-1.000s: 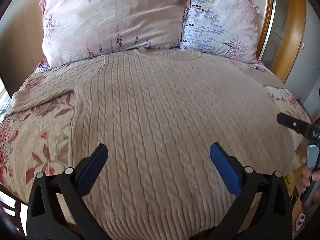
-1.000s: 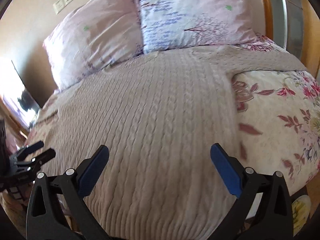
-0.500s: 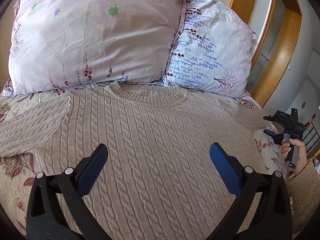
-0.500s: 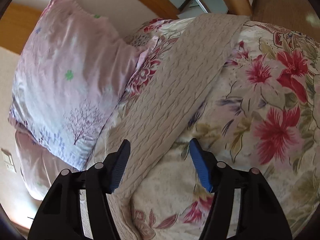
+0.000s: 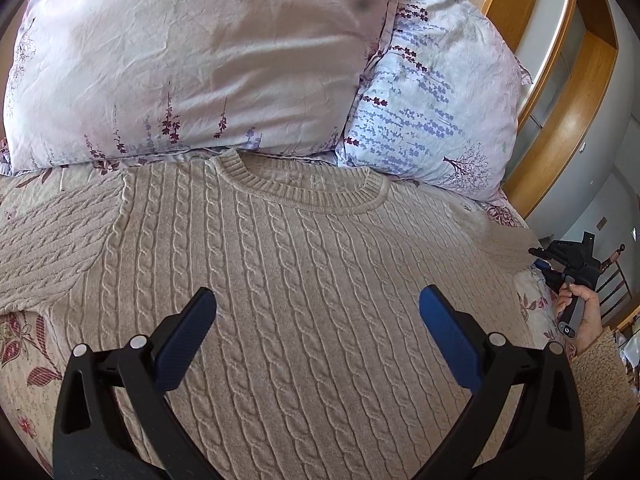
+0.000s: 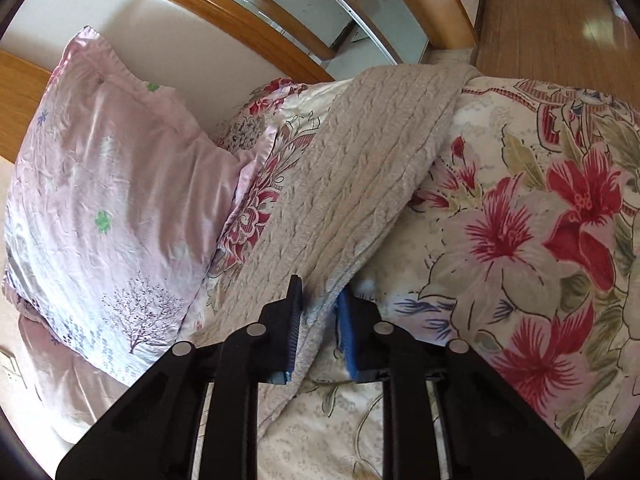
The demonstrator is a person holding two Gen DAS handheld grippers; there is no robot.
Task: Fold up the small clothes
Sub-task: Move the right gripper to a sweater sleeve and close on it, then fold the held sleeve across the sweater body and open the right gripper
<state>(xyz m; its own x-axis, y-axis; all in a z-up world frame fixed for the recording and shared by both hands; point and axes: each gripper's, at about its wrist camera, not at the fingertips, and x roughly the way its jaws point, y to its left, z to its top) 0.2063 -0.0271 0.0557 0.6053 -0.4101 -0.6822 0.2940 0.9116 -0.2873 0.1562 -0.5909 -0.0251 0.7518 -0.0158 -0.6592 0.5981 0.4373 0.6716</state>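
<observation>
A beige cable-knit sweater [image 5: 300, 260] lies flat and face up on the bed, its collar [image 5: 304, 188] toward the pillows. My left gripper [image 5: 318, 300] hovers open over the chest with nothing between its fingers. The right sleeve [image 6: 360, 168] runs across the floral bedspread to the bed's edge. My right gripper [image 6: 320, 300] is closing its jaws on the near edge of that sleeve, and the knit fills the gap between the blue pads. In the left wrist view the right gripper [image 5: 560, 258] sits at the sleeve's end, held by a hand [image 5: 580, 312].
A pink pillow [image 5: 192, 52] and a pale blue flowered pillow [image 5: 432, 100] lean at the head of the bed, just behind the collar. A floral bedspread [image 6: 520, 240] covers the bed. A curved wooden frame [image 5: 560, 120] and wood floor [image 6: 540, 20] lie beyond the right edge.
My left gripper moved up the sweater toward the collar and stayed open. My right gripper swung from the sweater's body out to the right sleeve, rolled, and closed from wide open onto the sleeve edge.
</observation>
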